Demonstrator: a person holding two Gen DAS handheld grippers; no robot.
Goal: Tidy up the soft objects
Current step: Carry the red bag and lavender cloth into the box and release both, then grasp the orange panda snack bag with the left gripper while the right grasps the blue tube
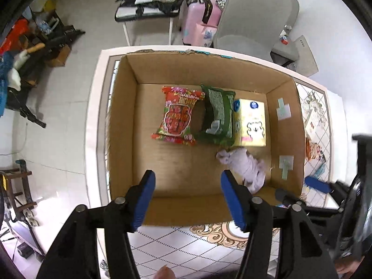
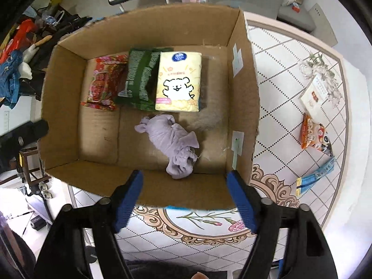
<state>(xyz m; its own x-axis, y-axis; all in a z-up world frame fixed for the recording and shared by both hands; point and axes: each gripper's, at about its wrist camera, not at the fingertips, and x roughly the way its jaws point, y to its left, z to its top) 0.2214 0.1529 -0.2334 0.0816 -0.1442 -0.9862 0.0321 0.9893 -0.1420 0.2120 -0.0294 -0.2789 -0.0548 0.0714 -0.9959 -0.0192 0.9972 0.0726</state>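
Cardboard box [image 2: 244, 88] on the table [image 2: 290, 74] holds four soft things; both tools hang empty above it.

Inside the box: yellow tissue pack [image 2: 177, 79], green pack [image 2: 141, 79] and red pack [image 2: 104, 83] in a row along the far wall, lilac cloth [image 2: 174, 139] nearer me. My left tool [image 1: 187, 200] and right tool [image 2: 184, 200] stand released, gripping nothing. Next, I judge, the orange packet [image 2: 312, 134] outside the box's right wall.

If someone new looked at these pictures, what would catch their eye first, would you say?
The open cardboard box fills the middle of the table. Along its far wall sit a red packet, a green packet and a yellow tissue pack, with a crumpled lilac cloth nearer.
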